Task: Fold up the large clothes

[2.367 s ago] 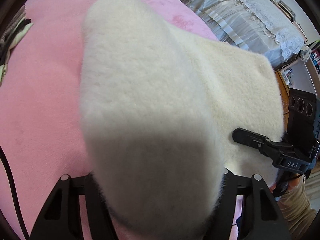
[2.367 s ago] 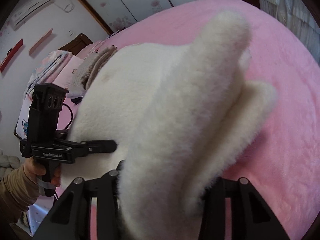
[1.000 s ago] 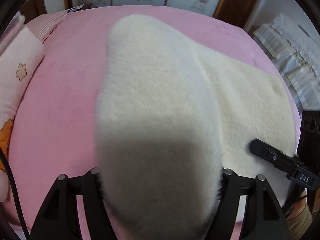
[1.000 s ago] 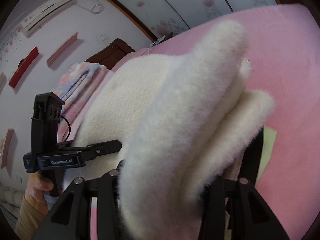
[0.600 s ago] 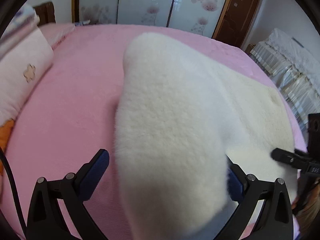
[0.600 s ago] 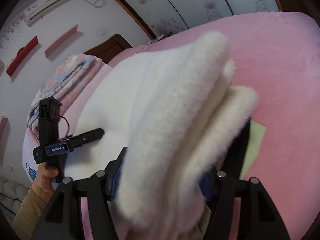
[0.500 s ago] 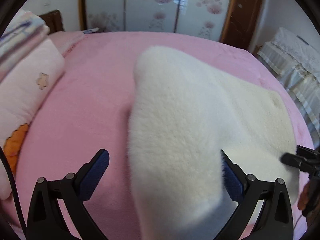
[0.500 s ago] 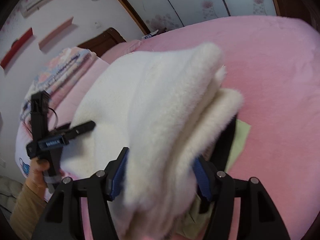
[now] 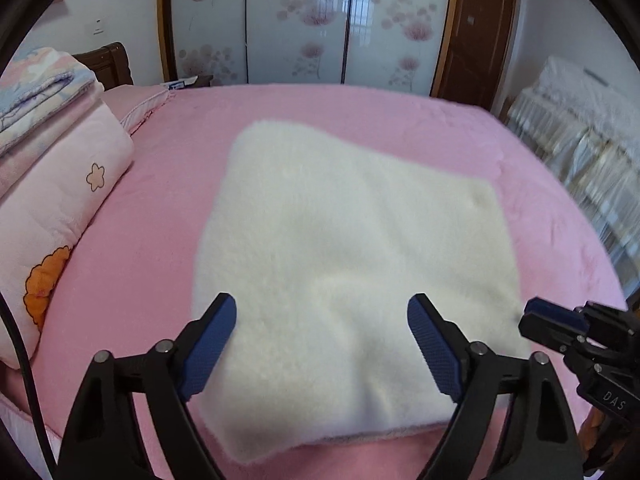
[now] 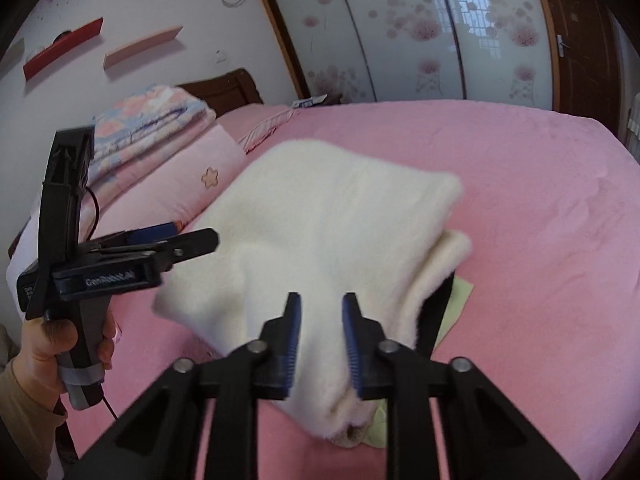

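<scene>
Cream fleece garment [image 9: 352,264] lying folded in thick layers on the pink bed [image 9: 160,216], near edge close to both tools. Left tongs [image 9: 322,340] spread wide, holding nothing. Right tongs [image 10: 322,340] narrowly parted, apparently clear of the pile. Fold looks mostly done; perhaps one halving or squaring-up left.

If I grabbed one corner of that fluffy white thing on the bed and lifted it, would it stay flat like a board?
Probably not. The fluffy white garment lies in soft, rounded folded layers on the pink bed, so it would likely droop and unfold. Its thick pile suggests it is bulky yet fairly light, and easy for the right gripper to pinch without slipping.
</scene>
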Motion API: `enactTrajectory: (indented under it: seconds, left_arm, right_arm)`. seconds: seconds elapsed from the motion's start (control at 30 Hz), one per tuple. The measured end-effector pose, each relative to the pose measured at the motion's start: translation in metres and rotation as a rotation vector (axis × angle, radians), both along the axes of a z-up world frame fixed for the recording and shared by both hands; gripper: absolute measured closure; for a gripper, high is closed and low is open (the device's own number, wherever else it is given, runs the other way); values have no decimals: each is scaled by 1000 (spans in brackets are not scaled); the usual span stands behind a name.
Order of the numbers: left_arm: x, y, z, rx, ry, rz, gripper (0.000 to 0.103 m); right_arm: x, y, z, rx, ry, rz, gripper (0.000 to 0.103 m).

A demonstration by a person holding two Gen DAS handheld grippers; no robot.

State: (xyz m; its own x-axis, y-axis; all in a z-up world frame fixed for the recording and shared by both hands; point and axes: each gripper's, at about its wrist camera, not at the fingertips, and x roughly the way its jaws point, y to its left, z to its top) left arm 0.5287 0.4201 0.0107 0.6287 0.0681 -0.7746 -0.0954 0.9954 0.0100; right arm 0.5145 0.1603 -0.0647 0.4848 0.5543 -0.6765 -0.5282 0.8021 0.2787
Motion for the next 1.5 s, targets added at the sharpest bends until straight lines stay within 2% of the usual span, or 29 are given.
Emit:
enactTrajectory:
  seconds: [0.1, 0.13, 0.2, 0.27, 0.4, 0.53, 0.73, 0.9, 1.13, 1.2, 1.23, 1.27, 1.3, 1.33, 1.37, 1.5]
  left_arm:
    - [-2, 3, -22, 118, 47, 64, 17]
    - [-2, 9, -31, 122, 81, 97, 17]
    - [-5, 32, -46, -40, 96, 131, 13]
    - [-10, 42, -54, -110, 81, 154, 8]
    - [-12, 43, -60, -112, 53, 147, 2]
    - [-14, 45, -57, -84, 43, 166, 1]
    - [-36, 10, -27, 43, 62, 182, 1]
    - [-84, -42, 22, 29, 53, 125, 1]
    - [-184, -126, 118, 2, -7, 82, 1]
    - [-214, -146, 143, -18, -14, 61, 1]
    - [-228, -155, 152, -14, -17, 59, 1]
    - [-243, -166, 162, -9, -21, 59, 1]
    - [-259, -175, 170, -7, -30, 54, 1]
    - [-274, -185, 177, -11, -40, 44, 1]
    - [-288, -192, 183, -18, -46, 36, 1]
    - [-342, -223, 194, -49, -47, 21, 1]
  right_arm:
    - [4, -1, -18, 0, 42, -10, 90]
    - [8, -3, -24, -1, 64, -15, 96]
    - [14, -5, -31, -10, 90, -27, 102]
    - [16, -6, -39, -15, 103, -18, 103]
    - [16, -10, -47, -13, 102, -20, 103]
    - [12, -20, -42, 36, 132, -11, 103]
    - [-21, -42, -20, 41, 188, -35, 100]
    - [-62, -73, 13, 47, 241, -59, 99]
    - [-154, -129, 97, 42, 220, -93, 99]
    - [-183, -146, 122, 40, 206, -104, 92]
    - [-199, -154, 134, 37, 188, -105, 79]
    - [-213, -161, 145, 37, 171, -100, 57]
    - [-229, -169, 156, 41, 151, -93, 47]
    - [-246, -177, 166, 40, 132, -92, 32]
    - [-260, -184, 174, 39, 114, -95, 28]
    - [-313, -213, 196, 39, 79, -105, 28]
